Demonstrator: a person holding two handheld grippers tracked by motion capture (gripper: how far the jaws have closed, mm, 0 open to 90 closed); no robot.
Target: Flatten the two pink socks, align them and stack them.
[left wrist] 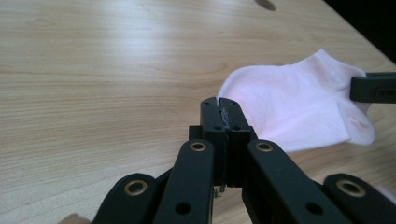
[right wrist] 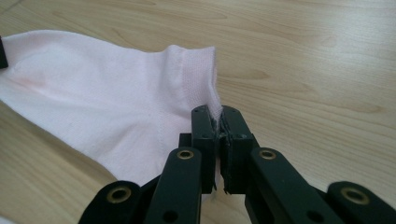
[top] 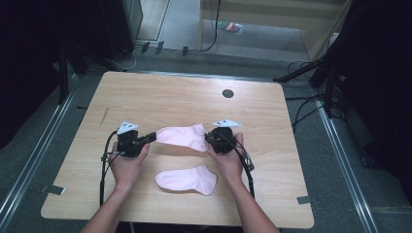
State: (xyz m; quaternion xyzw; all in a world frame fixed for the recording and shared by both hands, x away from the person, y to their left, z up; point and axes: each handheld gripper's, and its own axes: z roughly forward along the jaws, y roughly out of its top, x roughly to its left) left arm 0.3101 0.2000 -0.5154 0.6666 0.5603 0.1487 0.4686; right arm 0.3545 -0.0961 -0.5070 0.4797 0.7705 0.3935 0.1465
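Wood worktop [top: 160, 92], dark room. Both grippers' jaws pinch upper sock [top: 182, 136]: left gripper [top: 149, 138] toe, right gripper [top: 210, 138] cuff. Keep it taut and level, then lower squarely onto second sock [top: 187, 179].

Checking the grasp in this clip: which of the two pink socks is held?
The farther sock, stretched between the left claw and right claw. The nearer sock lies untouched on the table.
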